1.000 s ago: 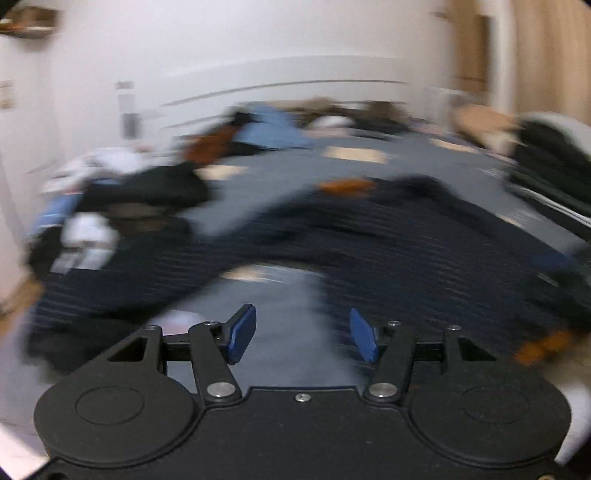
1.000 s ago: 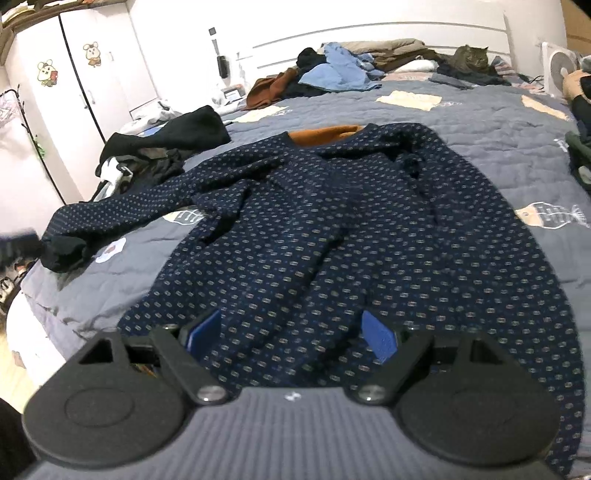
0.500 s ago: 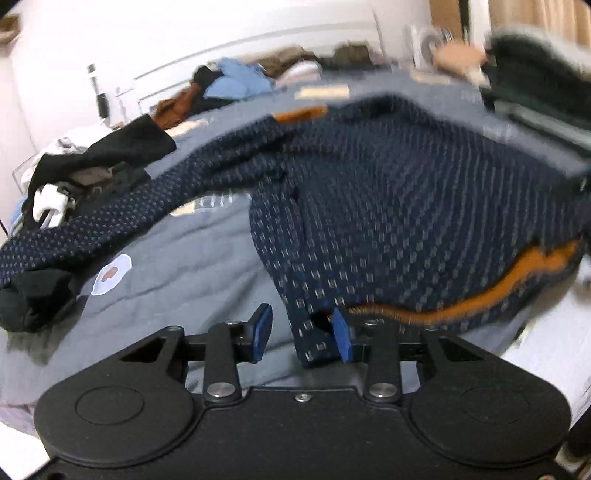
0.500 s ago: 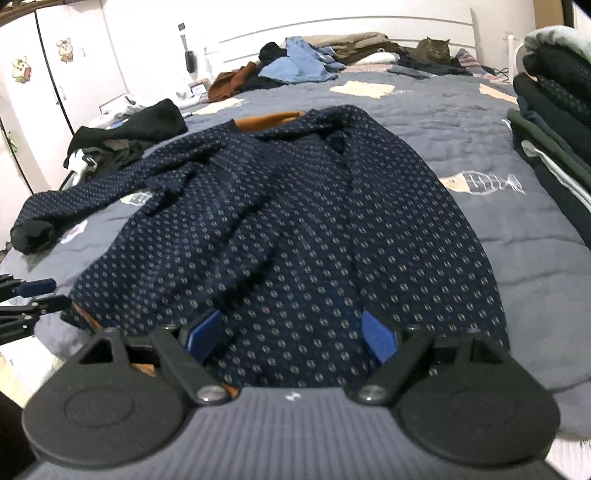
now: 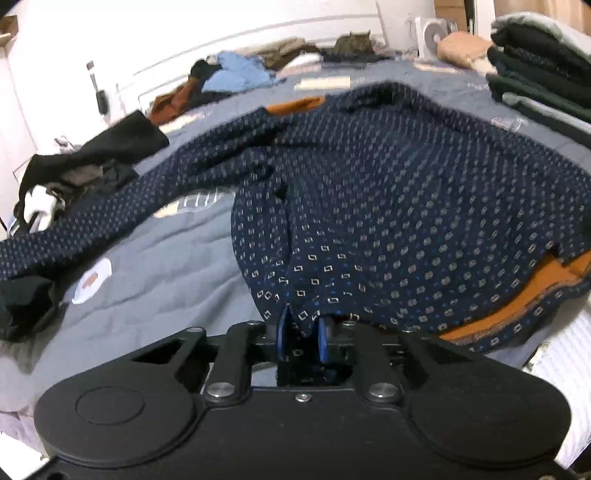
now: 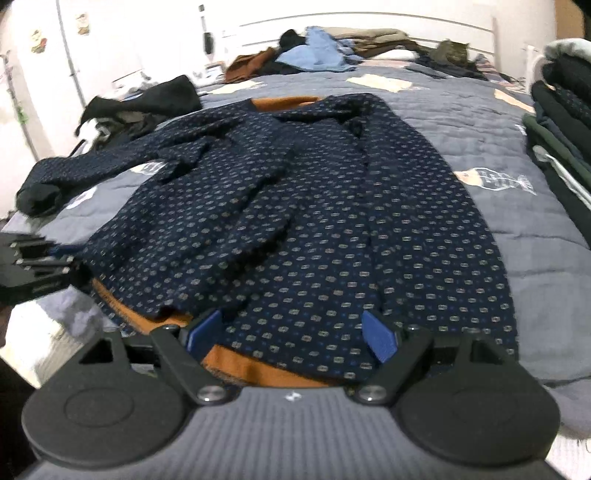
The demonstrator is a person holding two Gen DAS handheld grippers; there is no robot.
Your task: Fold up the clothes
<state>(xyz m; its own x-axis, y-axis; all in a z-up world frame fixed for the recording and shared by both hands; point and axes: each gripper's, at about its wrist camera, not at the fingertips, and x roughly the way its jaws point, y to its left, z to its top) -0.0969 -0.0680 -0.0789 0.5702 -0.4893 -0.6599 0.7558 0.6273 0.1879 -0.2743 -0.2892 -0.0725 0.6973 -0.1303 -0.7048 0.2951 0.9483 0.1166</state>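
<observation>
The left gripper (image 5: pixel 301 334) has its blue pads (image 5: pixel 282 332) drawn close together, pinching the near left corner of the sweater's (image 5: pixel 388 206) hem. The right gripper (image 6: pixel 290 332) is spread wide, its pads (image 6: pixel 378 334) on either side of the hem's near edge without clamping it; the orange lining (image 6: pixel 240 360) shows between them. The navy patterned sweater lies face down across the grey quilt (image 6: pixel 498 155), collar away from the grippers, one sleeve (image 5: pixel 92 225) stretched out to the left toward a black heap (image 5: pixel 96 155). A stack of folded dark clothes (image 6: pixel 565 129) sits at the right, and more loose clothes (image 6: pixel 317 51) are piled by the headboard (image 6: pixel 369 22).
</observation>
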